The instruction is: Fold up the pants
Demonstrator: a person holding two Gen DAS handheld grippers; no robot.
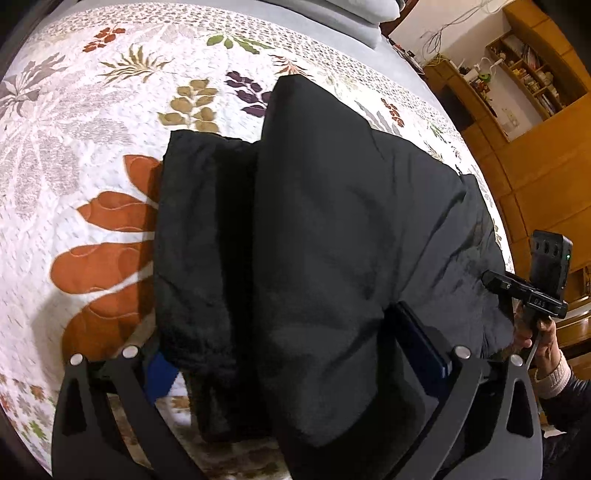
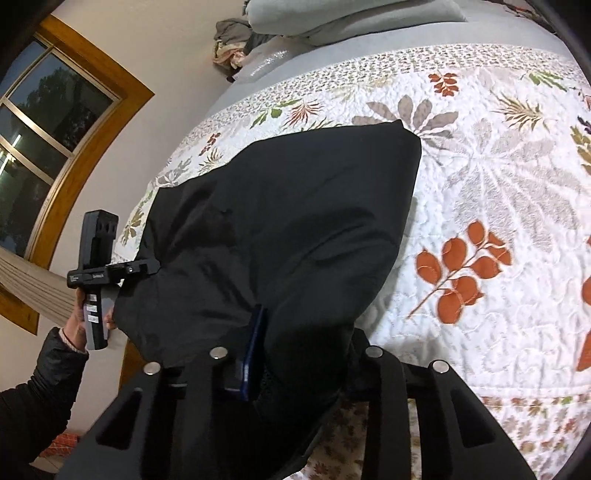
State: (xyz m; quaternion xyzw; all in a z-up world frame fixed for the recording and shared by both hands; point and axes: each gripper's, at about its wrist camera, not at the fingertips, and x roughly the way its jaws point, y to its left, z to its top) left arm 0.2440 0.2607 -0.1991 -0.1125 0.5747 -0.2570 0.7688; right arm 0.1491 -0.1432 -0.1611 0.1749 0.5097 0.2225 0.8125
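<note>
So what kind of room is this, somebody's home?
Most likely a home bedroom. The black pants lie on a bed under a leaf-patterned quilt, with folded bedding at its far end, a wooden bookshelf to one side and a wood-framed window.

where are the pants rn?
Pants hang centre-frame in both wrist views, gripped by the left gripper and right gripper, draped over the floral quilt.

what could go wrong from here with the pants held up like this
1. The black pants bulge unevenly between both grips; the fold may land crooked on the quilt.
2. The left hand-held gripper holds a thick bunch, so layers may slip.
3. Fabric hides the right hand-held gripper fingertips, making release hard to judge.
</note>
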